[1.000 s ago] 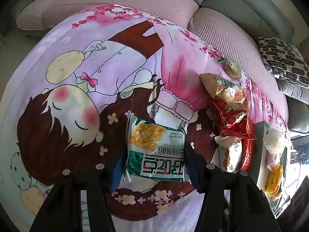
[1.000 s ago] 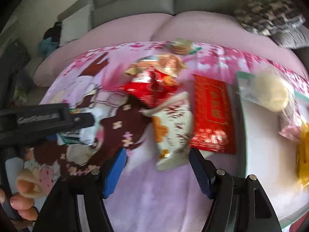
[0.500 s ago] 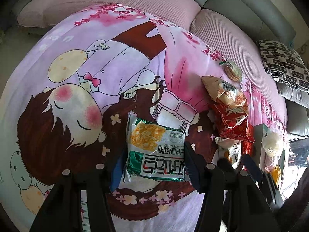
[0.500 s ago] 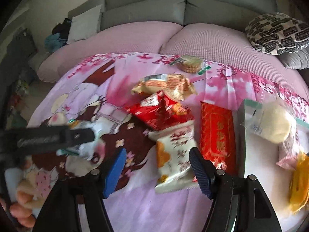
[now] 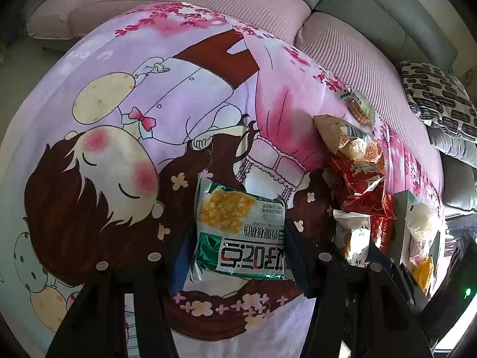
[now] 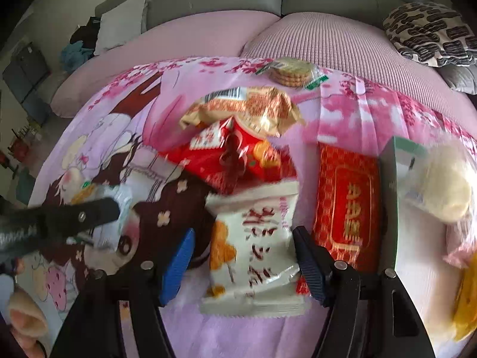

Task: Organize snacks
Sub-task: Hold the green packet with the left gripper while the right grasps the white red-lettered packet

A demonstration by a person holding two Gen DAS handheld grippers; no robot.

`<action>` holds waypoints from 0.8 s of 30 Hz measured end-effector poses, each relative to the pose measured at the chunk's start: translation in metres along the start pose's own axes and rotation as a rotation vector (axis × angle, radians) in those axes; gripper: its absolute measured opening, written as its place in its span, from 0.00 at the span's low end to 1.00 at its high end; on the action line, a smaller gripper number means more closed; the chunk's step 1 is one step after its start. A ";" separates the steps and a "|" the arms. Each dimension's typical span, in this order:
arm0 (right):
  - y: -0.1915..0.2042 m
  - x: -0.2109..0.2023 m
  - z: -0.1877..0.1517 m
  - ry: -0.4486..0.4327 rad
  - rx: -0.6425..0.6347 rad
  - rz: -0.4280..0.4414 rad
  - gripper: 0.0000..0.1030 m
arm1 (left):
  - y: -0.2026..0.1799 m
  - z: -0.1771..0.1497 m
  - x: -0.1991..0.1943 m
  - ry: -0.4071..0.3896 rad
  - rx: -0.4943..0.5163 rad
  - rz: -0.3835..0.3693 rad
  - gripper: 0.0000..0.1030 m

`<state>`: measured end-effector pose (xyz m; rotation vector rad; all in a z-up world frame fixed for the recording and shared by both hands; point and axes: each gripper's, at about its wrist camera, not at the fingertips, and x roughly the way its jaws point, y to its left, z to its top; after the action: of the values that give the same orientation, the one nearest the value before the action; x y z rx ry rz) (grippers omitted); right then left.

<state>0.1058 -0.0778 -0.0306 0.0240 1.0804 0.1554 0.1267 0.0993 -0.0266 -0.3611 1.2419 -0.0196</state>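
Lying flat on the cartoon-printed pink blanket, the green and white snack packet sits between your left gripper fingers, which press its two side edges and hold it, tilted steeply down. Your right gripper, also angled down, straddles the white and orange snack bag with its fingers standing a little off each edge, not pinching. Just beyond lie a red bag and a tan bag; a red box sits beside a white tray.
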 end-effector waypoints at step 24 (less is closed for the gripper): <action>0.007 -0.014 -0.018 -0.022 0.045 -0.097 0.52 | -0.005 -0.001 0.014 0.020 0.021 0.034 0.57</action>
<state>0.0825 -0.0737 -0.0261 0.0130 1.0612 0.0432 0.1312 0.0908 -0.0385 -0.3222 1.2669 -0.0073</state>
